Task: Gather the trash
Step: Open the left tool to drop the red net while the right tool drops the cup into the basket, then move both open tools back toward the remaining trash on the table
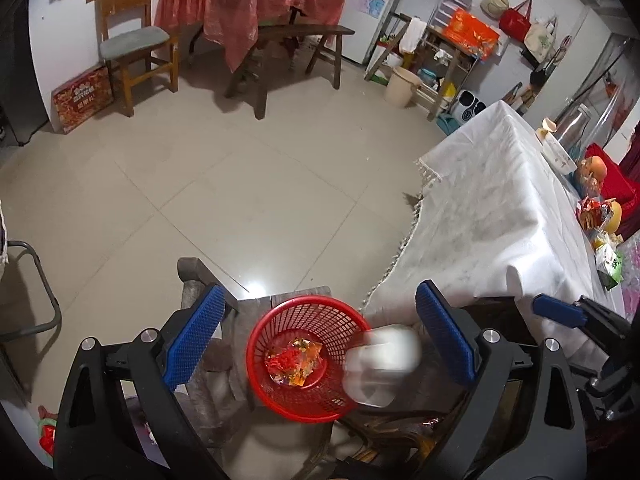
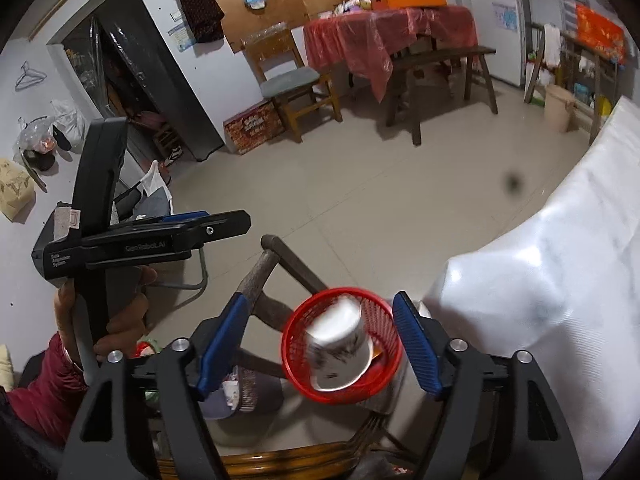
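Note:
A red mesh basket (image 1: 251,354) (image 2: 289,346) stands on a worn wooden stool (image 1: 192,276). A crumpled colourful wrapper (image 1: 296,362) lies in its bottom. A white paper cup (image 1: 382,364) (image 2: 340,342), motion-blurred and tilted, is at the basket's mouth and touches no pad. My left gripper (image 1: 320,291) hangs open over the basket, blue pads wide apart with nothing between them. My right gripper (image 2: 320,299) is also open above the basket, its pads clear of the cup. One of its blue fingers (image 1: 556,310) shows in the left wrist view.
A table under a white cloth (image 1: 480,208) (image 2: 560,264) stands right of the basket, with snack packets and fruit (image 1: 596,216) along its far side. A hand (image 2: 120,320) holds the left gripper's handle. A wooden chair back (image 2: 280,460) lies below. Tiled floor stretches toward a red-covered table (image 1: 248,4).

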The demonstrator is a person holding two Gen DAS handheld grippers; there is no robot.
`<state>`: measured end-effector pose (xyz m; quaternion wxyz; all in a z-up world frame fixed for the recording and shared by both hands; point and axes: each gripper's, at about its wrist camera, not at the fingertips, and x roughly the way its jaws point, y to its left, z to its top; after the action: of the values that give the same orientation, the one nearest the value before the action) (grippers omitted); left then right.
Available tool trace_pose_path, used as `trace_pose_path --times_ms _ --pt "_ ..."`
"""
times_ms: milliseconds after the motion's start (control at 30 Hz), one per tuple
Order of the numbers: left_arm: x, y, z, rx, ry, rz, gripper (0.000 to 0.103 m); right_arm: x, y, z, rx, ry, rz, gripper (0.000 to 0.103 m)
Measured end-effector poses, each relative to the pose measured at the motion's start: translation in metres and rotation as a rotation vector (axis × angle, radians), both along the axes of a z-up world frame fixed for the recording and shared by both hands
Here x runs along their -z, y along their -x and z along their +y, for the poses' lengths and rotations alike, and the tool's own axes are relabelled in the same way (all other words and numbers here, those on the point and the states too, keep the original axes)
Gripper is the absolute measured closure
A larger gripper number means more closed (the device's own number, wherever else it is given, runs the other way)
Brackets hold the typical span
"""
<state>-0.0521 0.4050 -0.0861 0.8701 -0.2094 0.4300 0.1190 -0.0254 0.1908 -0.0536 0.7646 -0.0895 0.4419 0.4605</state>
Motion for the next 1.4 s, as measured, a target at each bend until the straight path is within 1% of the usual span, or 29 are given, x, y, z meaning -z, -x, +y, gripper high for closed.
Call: trace_pose_path --times_ms 67,400,733,800,933,1100,1267,1400 --pt "-0.002 -0.001 -0.003 0.004 -0.005 -0.002 0.009 -0.003 -0.001 -0.009 0.014 -0.003 -0.016 0.028" --pt "-0.009 -0.017 -0.042 0.075 -0.029 0.009 0.009 -0.011 -0.012 -0.063 0.105 -0.043 -0.022 0.025" --pt "-0.032 -0.034 -0.105 0.189 -0.082 -0.021 0.007 -0.028 -0.023 -0.137 0.232 -0.121 -0.069 0.02" --pt "-0.034 -0.037 -0.117 0.208 -0.087 -0.02 0.007 -0.029 -0.025 -0.152 0.264 -0.137 -0.074 0.017" --pt "-0.039 -0.042 -0.142 0.239 -0.086 -0.031 0.007 -0.031 -0.029 -0.184 0.322 -0.161 -0.082 0.017" --pt "-0.048 -0.046 -0.177 0.267 -0.096 -0.066 0.007 -0.031 -0.029 -0.229 0.393 -0.198 -0.096 0.016" --pt "-0.052 -0.056 -0.223 0.325 -0.162 -0.057 0.007 -0.031 -0.03 -0.271 0.468 -0.229 -0.118 0.016" --pt "-0.054 -0.062 -0.259 0.366 -0.21 -0.075 0.007 -0.03 -0.034 -0.293 0.523 -0.237 -0.134 0.016"
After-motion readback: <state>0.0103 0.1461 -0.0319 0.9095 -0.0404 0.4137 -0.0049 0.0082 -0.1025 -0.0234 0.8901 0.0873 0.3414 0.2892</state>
